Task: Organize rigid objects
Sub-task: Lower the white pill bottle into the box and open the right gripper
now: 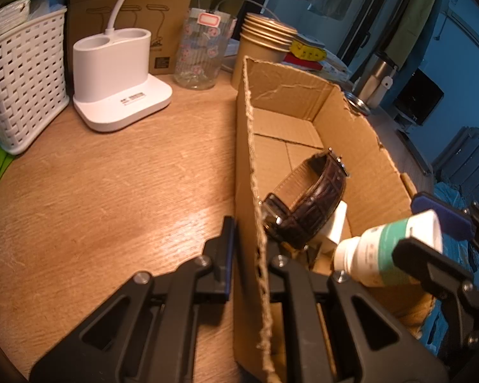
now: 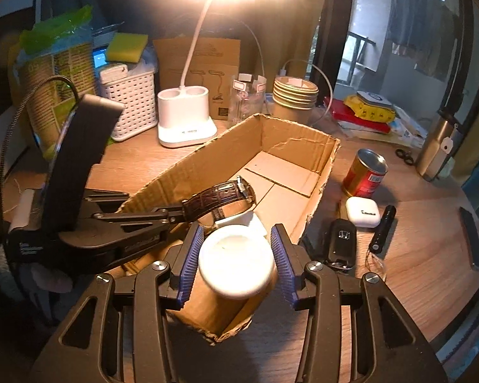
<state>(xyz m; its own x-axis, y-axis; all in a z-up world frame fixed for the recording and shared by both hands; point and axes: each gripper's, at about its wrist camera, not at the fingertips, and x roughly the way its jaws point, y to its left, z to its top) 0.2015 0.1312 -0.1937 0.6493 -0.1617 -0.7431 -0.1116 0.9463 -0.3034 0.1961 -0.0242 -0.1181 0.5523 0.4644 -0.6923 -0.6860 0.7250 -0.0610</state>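
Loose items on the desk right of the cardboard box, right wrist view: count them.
4, clustered near the box: red can farthest back, white earbud case before it, black car key nearest the box wall, black flashlight rightmost. The tongs may hide more.

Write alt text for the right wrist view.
The right hand-held gripper holds a white-capped bottle over the near end of a cardboard box with a watch inside. The left hand-held gripper clamps the box's wall; a can stands on the desk beside it.
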